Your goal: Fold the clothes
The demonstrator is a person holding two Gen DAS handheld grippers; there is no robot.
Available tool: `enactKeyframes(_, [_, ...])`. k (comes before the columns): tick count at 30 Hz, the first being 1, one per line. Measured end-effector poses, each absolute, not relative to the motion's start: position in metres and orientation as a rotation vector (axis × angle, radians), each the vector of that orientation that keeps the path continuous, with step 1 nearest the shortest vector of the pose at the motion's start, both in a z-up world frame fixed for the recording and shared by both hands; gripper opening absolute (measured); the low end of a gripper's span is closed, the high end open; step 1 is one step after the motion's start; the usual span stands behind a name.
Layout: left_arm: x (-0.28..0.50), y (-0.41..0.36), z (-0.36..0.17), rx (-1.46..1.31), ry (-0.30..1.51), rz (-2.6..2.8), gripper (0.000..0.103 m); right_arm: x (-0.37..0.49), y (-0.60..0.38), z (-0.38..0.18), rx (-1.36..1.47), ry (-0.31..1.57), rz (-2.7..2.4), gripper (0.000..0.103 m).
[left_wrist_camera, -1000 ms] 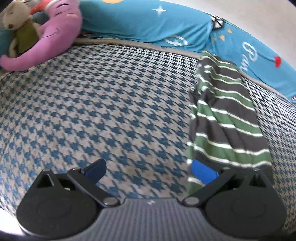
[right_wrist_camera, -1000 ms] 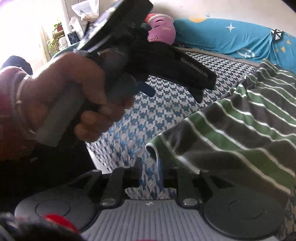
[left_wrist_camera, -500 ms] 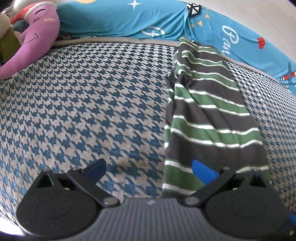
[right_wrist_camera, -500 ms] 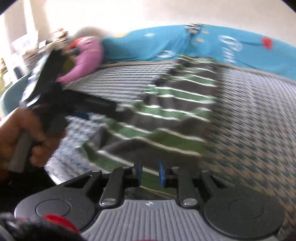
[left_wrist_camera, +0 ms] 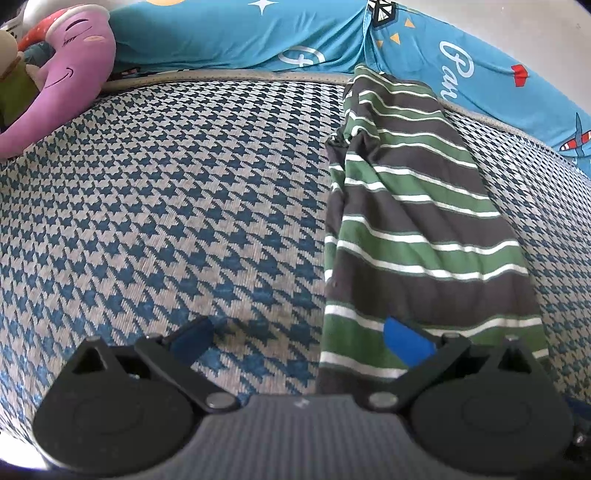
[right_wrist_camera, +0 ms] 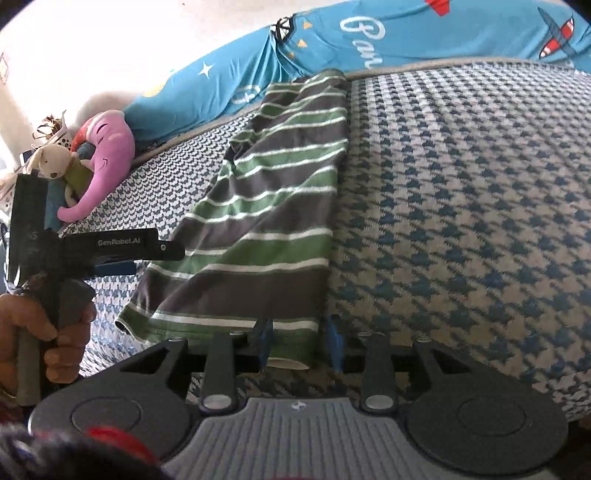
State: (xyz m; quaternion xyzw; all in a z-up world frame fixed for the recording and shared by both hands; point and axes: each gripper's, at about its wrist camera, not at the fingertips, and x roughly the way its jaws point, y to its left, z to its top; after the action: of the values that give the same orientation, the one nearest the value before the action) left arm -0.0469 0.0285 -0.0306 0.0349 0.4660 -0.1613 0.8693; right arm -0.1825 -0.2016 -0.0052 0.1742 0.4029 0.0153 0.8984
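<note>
Left fingers [left_wrist_camera: 404, 345] spread wide, released, one blue pad over the near hem of the striped garment [left_wrist_camera: 417, 229], the other over bare houndstooth bed cover [left_wrist_camera: 166, 206]. Right fingers [right_wrist_camera: 334, 341] parted a little with the garment's near corner lying between them, not pinched; left gripper [right_wrist_camera: 122, 254] seen from this side, held in a hand [right_wrist_camera: 44, 332] just beside the garment's left edge. Striped garment folded into a long narrow strip, lying flat on the bed, running away toward the blue pillow [left_wrist_camera: 258, 33], purple plush toy [left_wrist_camera: 62, 85] well apart at far left.
</note>
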Motion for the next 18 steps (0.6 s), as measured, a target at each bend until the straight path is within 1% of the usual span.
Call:
enactKeyframes(3, [-0.047,0.028,-0.031,0.081,0.971,-0.335,0.103,-0.179,-0.195,-0.006,0.33,0.83,0.029,0.031])
enactKeyframes(4, [-0.047,0.028,-0.031,0.08,0.969,-0.334,0.103,-0.179,-0.193,-0.007,0.317,0.829,0.024,0.028])
enactKeyframes(5, [-0.047,0.028,-0.031,0.077,0.968,-0.332,0.103,-0.179,-0.191,-0.007,0.303,0.829,0.017,0.015])
enactKeyframes(6, [-0.046,0.028,-0.031,0.075,0.966,-0.33,0.103,-0.179,-0.19,-0.008,0.286,0.83,0.009,0.01])
enactKeyframes(7, [-0.046,0.028,-0.031,0.073,0.966,-0.328,0.103,-0.18,-0.19,-0.007,0.284,0.832,0.01,0.008])
enactKeyframes(11, [-0.045,0.029,-0.031,0.074,0.964,-0.32,0.103,-0.19,-0.187,-0.003,0.252,0.835,-0.013,0.005])
enactKeyframes(18, [-0.049,0.028,-0.034,0.132,0.964,-0.279,0.103,-0.195,-0.182,-0.003,0.198,0.864,-0.036,0.005])
